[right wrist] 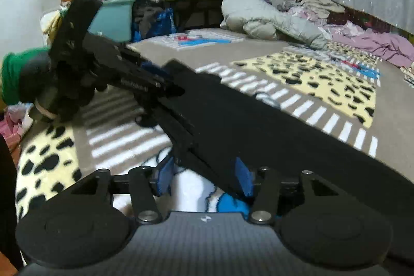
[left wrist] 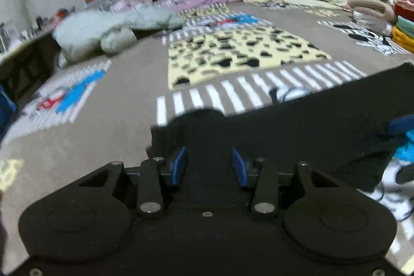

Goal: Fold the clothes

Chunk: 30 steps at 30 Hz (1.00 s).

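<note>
Left wrist: left gripper (left wrist: 209,164) fingers clenched on the near edge of the black garment (left wrist: 310,126), stretched flat over the bed (left wrist: 116,100). Right wrist: right gripper (right wrist: 204,179) fingers grasp the same cloth's edge; keep even tension while carrying the fold. Open bed ahead; quilts (right wrist: 271,17) far off.

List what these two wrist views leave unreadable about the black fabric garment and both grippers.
- Black fabric garment: its type and full outline. The left wrist view's right edge cuts it off, and motion blur softens it.
- Left gripper: whether it pinches the garment. Black cloth fills the gap between its pads.
- Right gripper: grip unclear in the right wrist view, where cloth hides one pad's contact.
- Folded clothes stack: cut off by the left wrist view's right edge.
</note>
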Available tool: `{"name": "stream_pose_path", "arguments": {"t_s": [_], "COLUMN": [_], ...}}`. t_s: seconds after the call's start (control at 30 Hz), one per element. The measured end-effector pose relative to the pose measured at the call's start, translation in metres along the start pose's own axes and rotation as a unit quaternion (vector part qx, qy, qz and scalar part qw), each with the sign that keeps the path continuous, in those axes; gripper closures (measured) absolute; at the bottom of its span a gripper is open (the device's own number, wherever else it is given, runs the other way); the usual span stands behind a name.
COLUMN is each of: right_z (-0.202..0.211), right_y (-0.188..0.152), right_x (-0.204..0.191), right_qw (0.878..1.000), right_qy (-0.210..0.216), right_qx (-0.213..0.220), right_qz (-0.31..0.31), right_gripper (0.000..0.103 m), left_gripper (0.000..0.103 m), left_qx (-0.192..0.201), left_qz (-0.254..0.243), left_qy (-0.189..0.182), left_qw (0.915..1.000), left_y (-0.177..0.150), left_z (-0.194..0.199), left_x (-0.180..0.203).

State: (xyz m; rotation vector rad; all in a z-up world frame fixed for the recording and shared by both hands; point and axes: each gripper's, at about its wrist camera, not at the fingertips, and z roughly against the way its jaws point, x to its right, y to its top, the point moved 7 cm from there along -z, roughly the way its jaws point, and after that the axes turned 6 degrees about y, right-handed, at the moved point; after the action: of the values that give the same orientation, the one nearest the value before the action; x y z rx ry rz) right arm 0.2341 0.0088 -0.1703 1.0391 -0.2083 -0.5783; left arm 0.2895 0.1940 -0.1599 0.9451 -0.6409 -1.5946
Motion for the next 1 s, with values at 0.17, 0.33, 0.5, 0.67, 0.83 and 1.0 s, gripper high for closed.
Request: {"name": "stream_pose_path", "arguments": {"t_s": [0.17, 0.33, 0.5, 0.67, 0.83, 1.0], "right_z": [0.027, 0.071, 0.117, 0.134, 0.117, 0.115], "right_y": [0.003, -0.017, -0.058, -0.098, -0.090, -0.112], "right_x": [-0.007, 0.015, 0.068, 0.121, 0.130, 0.136], "right_qw": [0.999, 0.991, 0.930, 0.803, 0.790, 0.756], "right_qy": [-0.013, -0.050, -0.096, -0.100, -0.134, -0.179], "right_qx": [0.036, 0.047, 0.091, 0.179, 0.212, 0.269], "right_qz": [0.001, -0.112, -0.344, -0.560, -0.559, -0.569], "right_gripper": [0.051, 0.050, 0.042, 0.038, 0.039, 0.086], "left_gripper": [0.063, 0.063, 0.063, 0.063, 0.062, 0.062], "left_qx": [0.055, 0.076, 0.039, 0.010, 0.008, 0.005], "left_qz": [0.011, 0.037, 0.030, 0.002, 0.002, 0.017], "left_qy": [-0.028, -0.131, -0.164, -0.143, -0.141, -0.155], "left_qw": [0.9980, 0.9879, 0.9853, 0.9897, 0.9899, 0.9878], "left_y": [0.023, 0.033, 0.019, 0.007, 0.005, 0.003], "left_z": [0.026, 0.041, 0.030, 0.012, 0.008, 0.011], "left_x": [0.020, 0.075, 0.116, 0.129, 0.130, 0.125]}}
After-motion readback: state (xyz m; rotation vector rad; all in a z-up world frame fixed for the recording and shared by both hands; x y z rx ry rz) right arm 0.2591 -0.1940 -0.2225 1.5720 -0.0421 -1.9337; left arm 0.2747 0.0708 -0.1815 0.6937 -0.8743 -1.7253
